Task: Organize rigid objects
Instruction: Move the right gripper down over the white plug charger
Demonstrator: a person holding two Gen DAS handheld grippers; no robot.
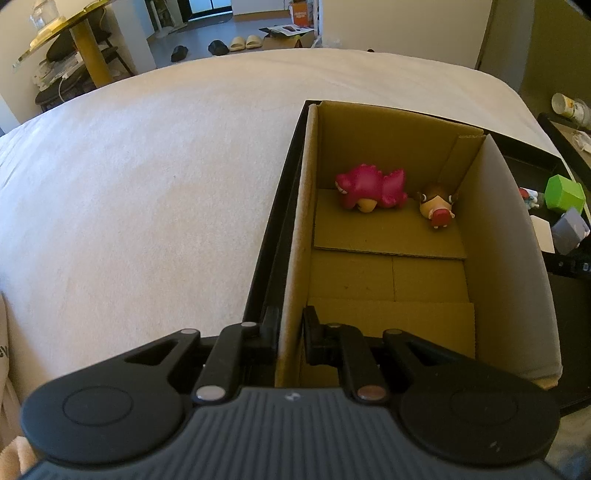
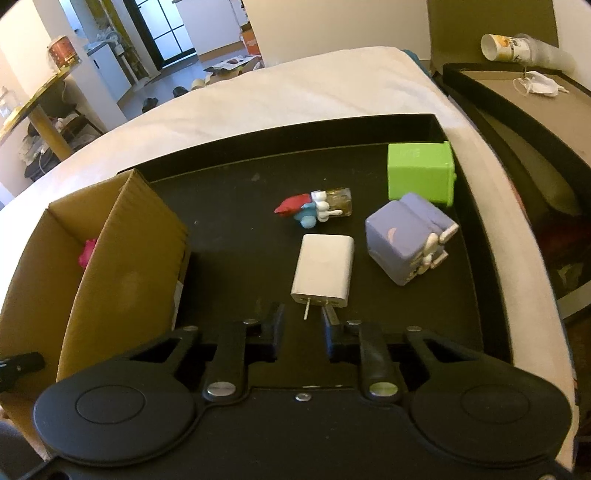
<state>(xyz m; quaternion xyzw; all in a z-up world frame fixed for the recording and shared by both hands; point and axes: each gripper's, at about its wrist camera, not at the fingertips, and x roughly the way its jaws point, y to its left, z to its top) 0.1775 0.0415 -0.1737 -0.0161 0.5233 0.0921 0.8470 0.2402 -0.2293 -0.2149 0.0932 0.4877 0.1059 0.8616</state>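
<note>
Left gripper [image 1: 290, 325] clamped on cardboard box [image 1: 295, 236] wall. Right gripper [image 2: 303, 325] narrowed around white charger [image 2: 323, 271] prongs on black tray [image 2: 236, 206], grip unclear. Pink toy [image 1: 371, 192] inside box.

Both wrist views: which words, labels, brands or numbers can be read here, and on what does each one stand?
No text can be read for certain.
Green cube: raised letters on the top face, too faint to read.
Paper cup: coloured print, blurred.
Orange box: white print, too small.
Cardboard box: small print on the far flap, too small.
</note>
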